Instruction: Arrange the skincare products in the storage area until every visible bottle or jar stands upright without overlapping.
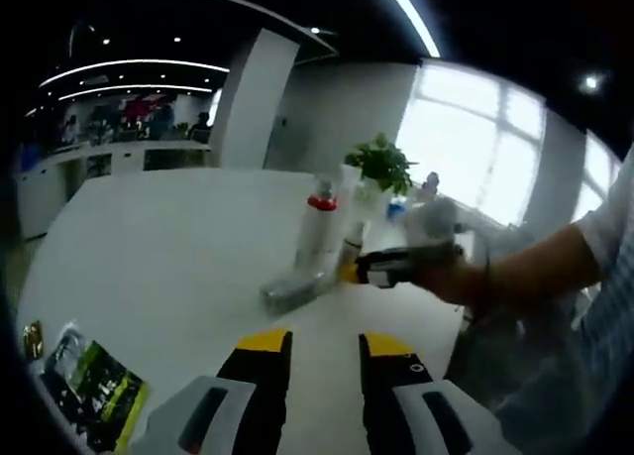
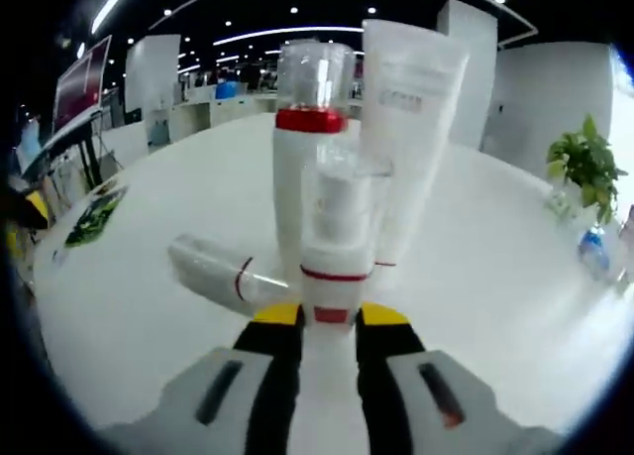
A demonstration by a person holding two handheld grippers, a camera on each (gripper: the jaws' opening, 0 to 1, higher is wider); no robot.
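Your right gripper [image 2: 329, 316] pinches a small white bottle with a clear cap and red band [image 2: 335, 239], upright on the round white table [image 2: 139, 316]. Just behind it stand a taller red-collared white bottle [image 2: 302, 148] and a white tube [image 2: 411, 118]; a clear-capped bottle [image 2: 220, 271] lies flat alongside. Your left gripper [image 1: 325, 344] hangs back, jaws spread, holding nothing.

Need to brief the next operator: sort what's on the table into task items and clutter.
Task items:
- tall white bottle with red collar and clear cap
- small white bottle with red band, between the right gripper fingers
- white squeeze tube
- clear bottle lying flat

Clutter:
- green potted plant
- green-black packet
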